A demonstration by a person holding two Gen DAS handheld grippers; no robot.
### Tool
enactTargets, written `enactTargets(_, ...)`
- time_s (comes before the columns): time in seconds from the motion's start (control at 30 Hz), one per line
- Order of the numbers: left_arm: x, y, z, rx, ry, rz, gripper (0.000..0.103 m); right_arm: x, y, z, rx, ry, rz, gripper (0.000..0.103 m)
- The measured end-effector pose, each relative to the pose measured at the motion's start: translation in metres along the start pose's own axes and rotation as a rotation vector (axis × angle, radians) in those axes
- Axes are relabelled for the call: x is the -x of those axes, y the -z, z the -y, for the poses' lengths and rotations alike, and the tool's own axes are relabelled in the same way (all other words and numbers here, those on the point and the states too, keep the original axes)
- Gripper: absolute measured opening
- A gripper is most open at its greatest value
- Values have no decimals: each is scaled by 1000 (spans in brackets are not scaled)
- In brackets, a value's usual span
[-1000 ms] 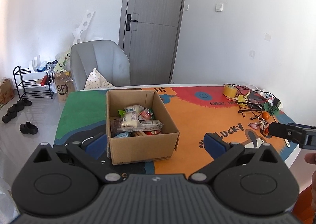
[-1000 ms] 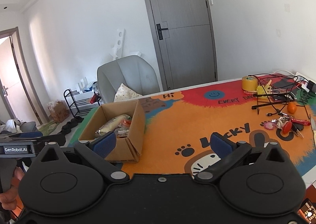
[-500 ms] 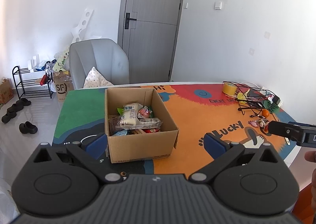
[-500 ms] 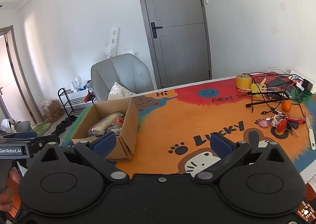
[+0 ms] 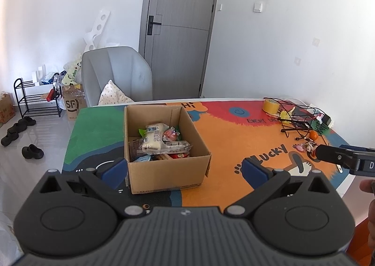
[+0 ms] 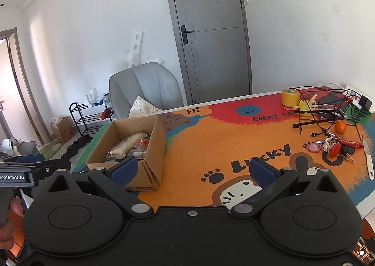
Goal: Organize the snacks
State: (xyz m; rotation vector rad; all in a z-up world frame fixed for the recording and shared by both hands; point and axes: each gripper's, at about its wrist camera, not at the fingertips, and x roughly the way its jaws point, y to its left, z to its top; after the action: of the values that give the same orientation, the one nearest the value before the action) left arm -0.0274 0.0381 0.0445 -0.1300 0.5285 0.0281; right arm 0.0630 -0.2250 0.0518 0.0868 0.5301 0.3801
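A colourful table mat [image 6: 211, 146] bears a cardboard box [image 5: 164, 169], tape [image 6: 290, 97], keys [image 6: 335, 147], perhaps chargers.

Both grippers' jaws wide apart, empty

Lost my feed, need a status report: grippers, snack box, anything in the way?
Left gripper open, empty, short of cardboard box. Right gripper open, empty, above mat. Snacks piled inside box. Nothing blocking.

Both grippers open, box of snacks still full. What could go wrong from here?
1. The snacks lie heaped in the cardboard box; the left gripper may pinch several packets at once.
2. The box looks light and may slide or tip.
3. The knife, keys and cables crowd the right gripper's side.
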Motion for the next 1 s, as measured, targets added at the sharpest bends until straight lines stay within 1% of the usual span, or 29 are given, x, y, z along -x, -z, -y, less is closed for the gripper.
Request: enactTargets(1.0,10,-5,-3,12,4,23,103,5,-6,-2,6,-7,20,103)
